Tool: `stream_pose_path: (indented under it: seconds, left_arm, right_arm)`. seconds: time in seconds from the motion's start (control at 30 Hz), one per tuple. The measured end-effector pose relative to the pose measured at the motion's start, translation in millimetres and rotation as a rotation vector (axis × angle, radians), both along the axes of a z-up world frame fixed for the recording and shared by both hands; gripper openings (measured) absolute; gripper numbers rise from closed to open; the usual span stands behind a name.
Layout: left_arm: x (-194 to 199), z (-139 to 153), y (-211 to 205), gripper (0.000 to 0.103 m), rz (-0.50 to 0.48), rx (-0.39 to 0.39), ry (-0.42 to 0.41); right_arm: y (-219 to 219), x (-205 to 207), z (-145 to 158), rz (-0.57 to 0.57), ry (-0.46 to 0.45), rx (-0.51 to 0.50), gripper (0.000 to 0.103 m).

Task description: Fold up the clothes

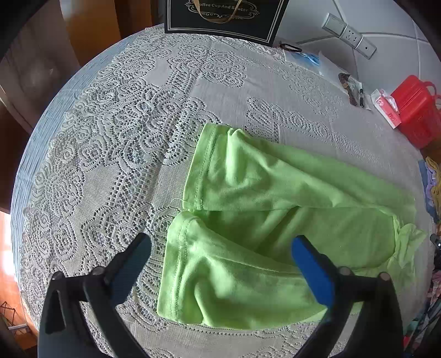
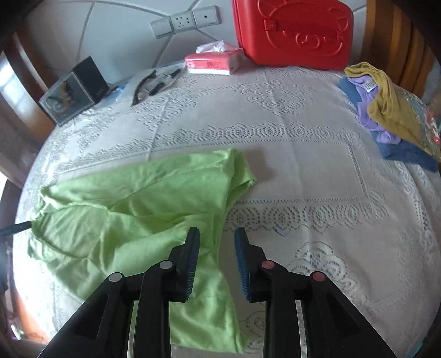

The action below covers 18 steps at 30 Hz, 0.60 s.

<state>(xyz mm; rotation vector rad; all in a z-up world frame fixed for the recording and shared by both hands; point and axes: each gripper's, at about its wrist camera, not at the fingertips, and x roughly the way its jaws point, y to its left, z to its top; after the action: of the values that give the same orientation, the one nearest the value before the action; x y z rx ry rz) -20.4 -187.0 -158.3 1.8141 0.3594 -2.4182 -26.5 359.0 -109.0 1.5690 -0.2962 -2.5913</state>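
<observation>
The green garment (image 1: pixel 275 220) lies on the lace tablecloth (image 1: pixel 110 165), filling the lower right of the left wrist frame and the lower left of the right wrist frame (image 2: pixel 124 214). It looks like a pair of thin knit trousers or leggings: 2 stitched cuffs point toward the left of the left wrist frame, one above the other. The cloth is rumpled and partly doubled over, with soft ridges and no stiffness at all.

It should handle as light, limp fabric that sags and drags on the lace and will not hold a shape unsupported. The double-stitched hems at the cuffs are the firmest places to pinch; a grip in the middle of a panel would likely gather only 1 layer.

The left gripper (image 1: pixel 220 247) hangs above the nearer leg, its jaws spread wide on either side of the cuff and holding nothing. The right gripper (image 2: pixel 216 234) has its jaws apart with a narrow gap, empty, above the garment's edge in the lower centre of its frame.

Farther out, a red plastic case (image 2: pixel 292 30) and a tissue pack (image 2: pixel 212 63) sit at the top of the right wrist frame, a pile of other clothes (image 2: pixel 391 115) at the upper right, and a dark box (image 1: pixel 223 16) at the top of the left wrist frame.
</observation>
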Motion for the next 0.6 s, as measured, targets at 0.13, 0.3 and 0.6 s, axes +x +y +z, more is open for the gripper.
stream_pose_path:
  seconds: [0.13, 0.3, 0.6]
  left_arm:
    - [4.8, 11.7, -10.2, 0.103, 0.026, 0.02, 0.027]
    - [12.5, -3.6, 14.7, 0.103, -0.039, -0.027, -0.032]
    - [17.7, -29.7, 45.1, 0.103, -0.016, -0.127, -0.098]
  right_arm:
    - [-21.9, -1.9, 10.0, 0.089, -0.003, -0.098, 0.031]
    - [-51.3, -13.9, -25.8, 0.115, -0.14, -0.076, 0.031]
    - [-65.8, -11.6, -58.0, 0.123, -0.218, -0.007, 0.081]
